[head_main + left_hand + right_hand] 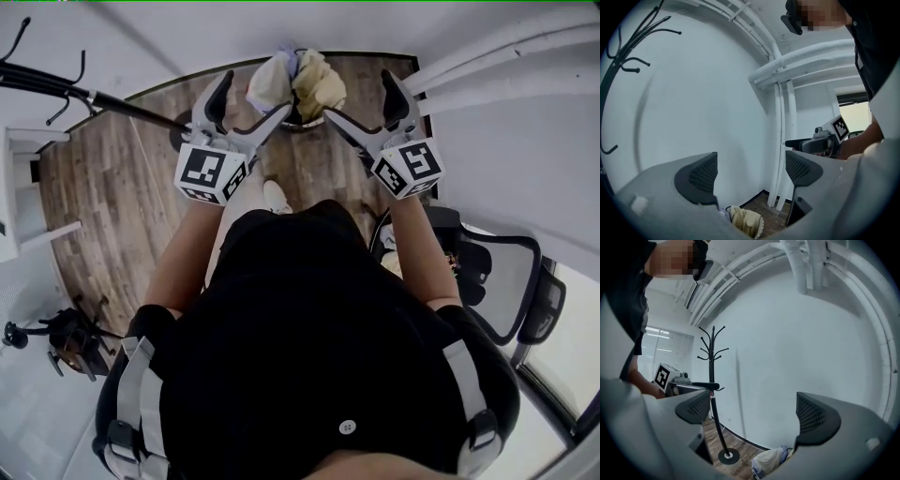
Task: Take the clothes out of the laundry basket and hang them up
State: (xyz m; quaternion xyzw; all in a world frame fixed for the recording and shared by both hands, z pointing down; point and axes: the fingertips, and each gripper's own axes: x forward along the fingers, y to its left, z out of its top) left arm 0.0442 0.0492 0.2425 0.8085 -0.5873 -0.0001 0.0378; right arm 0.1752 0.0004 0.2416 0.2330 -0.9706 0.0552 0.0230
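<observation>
The laundry basket stands on the wooden floor by the wall, heaped with a cream garment and a beige garment. Both grippers are held up in the air in front of the person, well above the basket. My left gripper is open and empty, and so is my right gripper. The left gripper view has the open left gripper over the basket. Below the open right gripper, the basket's clothes lie low in the right gripper view. A black coat rack stands to the left.
The coat rack's pole slants from the left edge toward its base near the basket. White pipes run down the wall on the right. A black office chair is close on the right, a white shelf on the left.
</observation>
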